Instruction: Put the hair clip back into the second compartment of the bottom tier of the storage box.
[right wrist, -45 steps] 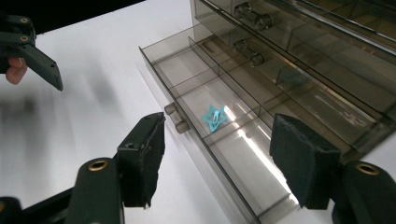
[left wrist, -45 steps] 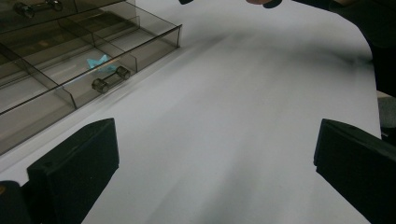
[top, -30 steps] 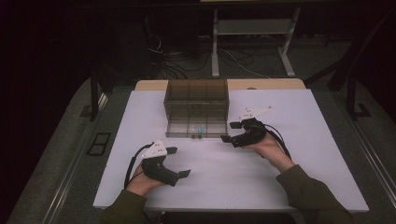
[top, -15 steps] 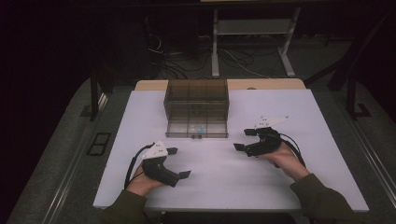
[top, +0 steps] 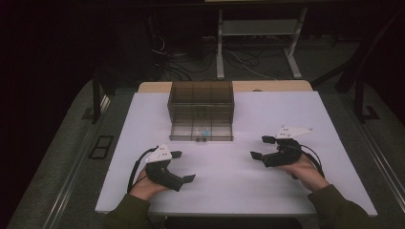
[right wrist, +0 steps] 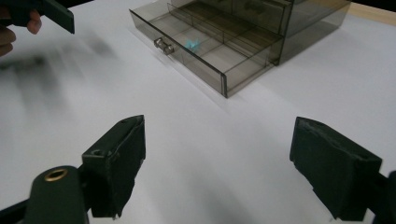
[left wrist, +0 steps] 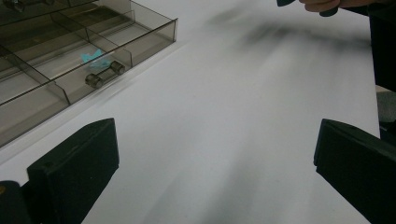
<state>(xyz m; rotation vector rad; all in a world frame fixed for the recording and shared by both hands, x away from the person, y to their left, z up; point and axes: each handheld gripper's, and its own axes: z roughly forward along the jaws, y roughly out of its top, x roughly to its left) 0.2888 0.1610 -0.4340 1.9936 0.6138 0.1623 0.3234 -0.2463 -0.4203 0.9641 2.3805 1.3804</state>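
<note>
Left tool (top: 184, 167), black two-jaw with a grey three-cornered plate on top, sits low on the white flat-topped desk (top: 229, 181) near its front-left edge, held in the person's left hand (top: 145, 186); jaws stand wide apart, nothing between them, only bare desk ahead in the left gripper view. Further in, at desk centre toward the back, stands the smoky-brown translucent plastic drawer box (top: 200, 98), its bottom drawer (top: 203, 131) pulled out toward the person. Drawer is split into compartments by thin dividers; a small turquoise-blue item (top: 206, 130) lies inside one of the front middle compartments, just behind the drawer's front wall. A small dark metal bar handle (top: 201, 140) sticks out of that front wall, just in front of the blue item. In the right gripper view the drawer shows open with the blue item (right wrist: 192, 44) inside and the handle (right wrist: 164, 45) on its face. Right tool (top: 261, 148), black with the same grey plate, is held in the right hand (top: 305, 169) on the right half of the desk, well apart from the drawer, pointing left toward centre; jaws apart and have just been opening, nothing between them.
</note>
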